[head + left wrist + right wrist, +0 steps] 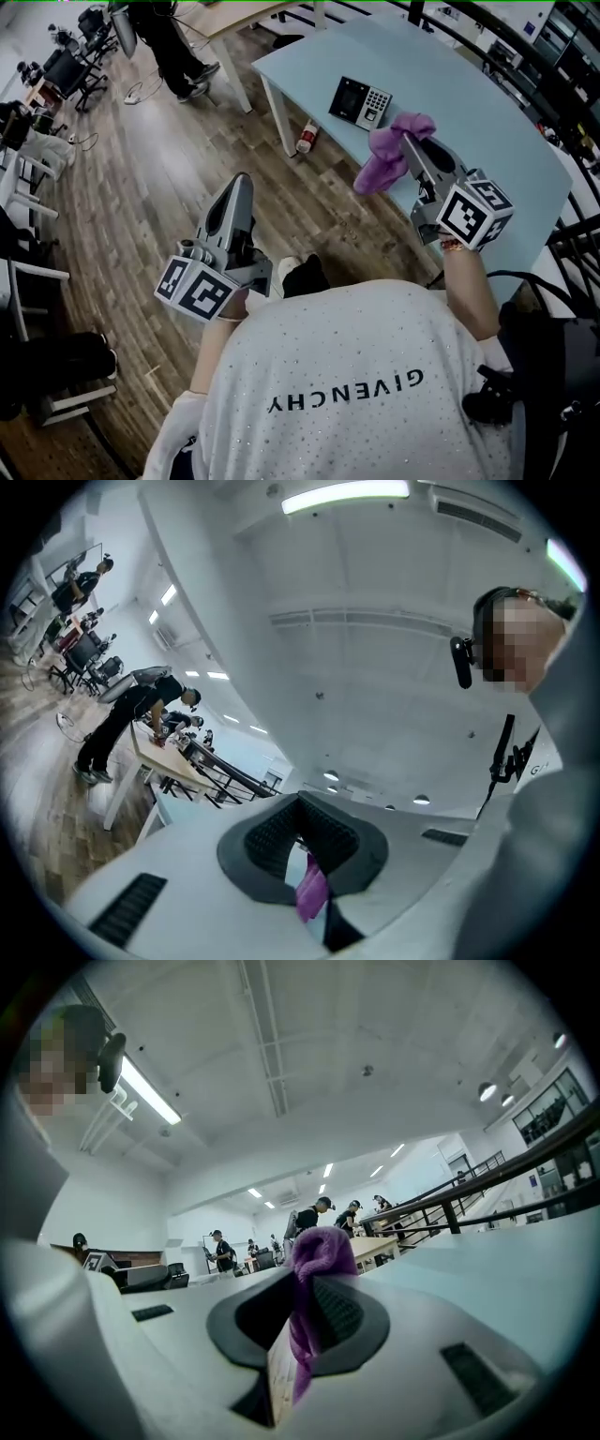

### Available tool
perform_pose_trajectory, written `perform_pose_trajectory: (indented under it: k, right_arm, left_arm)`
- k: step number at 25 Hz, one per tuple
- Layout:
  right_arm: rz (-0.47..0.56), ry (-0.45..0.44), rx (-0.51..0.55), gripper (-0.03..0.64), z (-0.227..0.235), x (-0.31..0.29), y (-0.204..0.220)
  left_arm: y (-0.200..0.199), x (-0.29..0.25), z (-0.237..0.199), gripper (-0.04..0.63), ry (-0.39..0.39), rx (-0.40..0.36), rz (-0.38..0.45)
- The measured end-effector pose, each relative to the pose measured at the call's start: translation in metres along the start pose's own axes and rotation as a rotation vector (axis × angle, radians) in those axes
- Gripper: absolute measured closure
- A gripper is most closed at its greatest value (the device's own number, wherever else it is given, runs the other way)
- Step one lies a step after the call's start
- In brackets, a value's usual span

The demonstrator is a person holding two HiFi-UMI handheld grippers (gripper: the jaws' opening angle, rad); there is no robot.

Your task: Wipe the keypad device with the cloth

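The keypad device, black with a grey key block, lies flat on the pale blue table near its left end. My right gripper hovers just right of and nearer than it, shut on a purple cloth that hangs down to the left of the fingers. In the right gripper view the cloth bulges up out of the pinched jaws of the right gripper. My left gripper is out over the wooden floor, left of the table, shut and holding nothing. Past the left gripper, a purple sliver of cloth shows.
A bottle lies on the floor by the white table leg. A person stands beside a wooden table at the back. Office chairs line the left side. A black railing runs along the right.
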State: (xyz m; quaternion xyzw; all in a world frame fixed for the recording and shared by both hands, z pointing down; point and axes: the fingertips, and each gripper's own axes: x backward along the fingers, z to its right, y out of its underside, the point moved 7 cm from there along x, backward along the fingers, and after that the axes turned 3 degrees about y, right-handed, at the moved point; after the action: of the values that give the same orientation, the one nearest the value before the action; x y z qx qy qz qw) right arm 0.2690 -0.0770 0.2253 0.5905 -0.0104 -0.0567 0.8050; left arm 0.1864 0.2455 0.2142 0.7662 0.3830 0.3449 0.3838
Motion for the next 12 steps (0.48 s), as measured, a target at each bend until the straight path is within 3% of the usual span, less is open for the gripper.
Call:
perform_pose_trajectory:
  k: [4, 12]
  right_arm:
    - [0.021, 0.03, -0.022, 0.572, 0.03, -0.03, 0.007]
    - [0.077, 0.156, 0.028, 0.572, 0.026, -0.094, -0.027]
  left_arm:
    - [0.012, -0.049, -0.04, 0.589, 0.062, 0.02, -0.062]
    - [-0.034, -0.156, -0.117, 0.589, 0.259, 0.042, -0.176]
